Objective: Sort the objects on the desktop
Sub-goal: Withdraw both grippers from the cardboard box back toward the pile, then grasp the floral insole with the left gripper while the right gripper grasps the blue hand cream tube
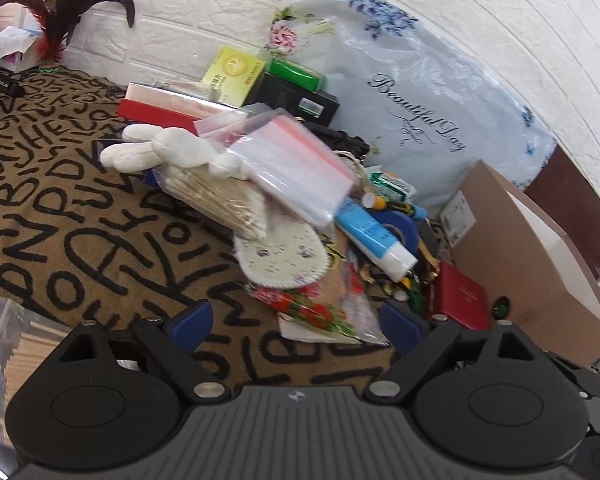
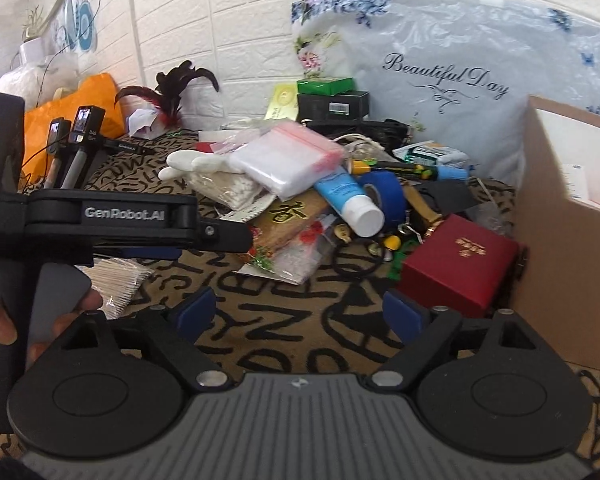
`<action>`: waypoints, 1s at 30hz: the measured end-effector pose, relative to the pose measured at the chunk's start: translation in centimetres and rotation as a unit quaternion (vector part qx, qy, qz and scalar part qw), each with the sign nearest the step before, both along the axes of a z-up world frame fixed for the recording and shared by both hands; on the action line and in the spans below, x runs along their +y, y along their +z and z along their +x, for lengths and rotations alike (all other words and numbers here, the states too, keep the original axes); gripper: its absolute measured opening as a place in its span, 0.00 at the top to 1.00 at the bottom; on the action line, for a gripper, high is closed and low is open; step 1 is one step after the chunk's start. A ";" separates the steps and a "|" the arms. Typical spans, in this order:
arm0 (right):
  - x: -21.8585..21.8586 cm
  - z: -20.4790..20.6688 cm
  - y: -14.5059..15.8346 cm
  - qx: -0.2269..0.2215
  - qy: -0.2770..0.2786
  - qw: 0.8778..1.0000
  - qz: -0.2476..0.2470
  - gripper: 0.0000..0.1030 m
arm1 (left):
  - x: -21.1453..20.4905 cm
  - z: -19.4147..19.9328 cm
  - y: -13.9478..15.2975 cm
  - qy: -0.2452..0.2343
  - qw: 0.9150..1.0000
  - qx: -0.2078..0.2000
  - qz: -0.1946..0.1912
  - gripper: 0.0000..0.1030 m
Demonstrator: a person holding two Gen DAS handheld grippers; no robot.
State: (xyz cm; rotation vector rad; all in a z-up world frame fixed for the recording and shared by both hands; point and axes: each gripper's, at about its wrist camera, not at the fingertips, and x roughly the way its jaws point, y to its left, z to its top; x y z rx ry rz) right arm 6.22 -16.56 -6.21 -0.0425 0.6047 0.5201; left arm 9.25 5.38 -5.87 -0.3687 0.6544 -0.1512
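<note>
A heap of desktop objects lies on the letter-patterned cloth [image 1: 80, 216]: a stack of zip bags [image 1: 296, 168], a white plaster rabbit [image 1: 160, 150], a cotton-swab pack [image 1: 224, 200], a blue-and-white tube [image 1: 374, 236], blue tape [image 1: 404, 228] and a red box [image 1: 462, 300]. My left gripper [image 1: 296, 320] is open and empty, just short of a flowered bag [image 1: 312, 312]. My right gripper [image 2: 296, 312] is open and empty over bare cloth, the red box [image 2: 458, 264] just beyond its right finger. The tube [image 2: 348, 200] and zip bags [image 2: 284, 156] lie farther ahead.
A brown cardboard box [image 2: 568, 240] stands at the right. A flowered "Beautiful Day" bag [image 2: 460, 80] leans on the white brick wall. The left gripper's body [image 2: 120, 220] crosses the right wrist view at left, above a second swab pack [image 2: 116, 284]. Black feathers [image 1: 80, 0] stand at the far left.
</note>
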 end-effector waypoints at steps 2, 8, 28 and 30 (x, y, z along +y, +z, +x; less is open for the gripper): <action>0.8 0.7 -0.2 0.000 0.005 1.000 0.001 0.14 | 0.3 0.8 -0.2 0.003 1.000 0.004 0.001 0.12; 2.8 3.1 -0.8 -0.001 0.010 1.000 0.007 0.16 | 0.8 2.9 -0.4 0.000 1.000 0.006 -0.002 0.20; 6.2 6.3 -2.2 -0.006 0.023 1.000 0.015 0.75 | 2.8 4.7 -0.3 -0.010 0.999 0.020 -0.031 0.42; 6.1 6.2 -1.7 -0.013 0.019 1.000 0.004 0.81 | 2.9 4.2 0.0 -0.009 0.999 0.020 -0.033 0.42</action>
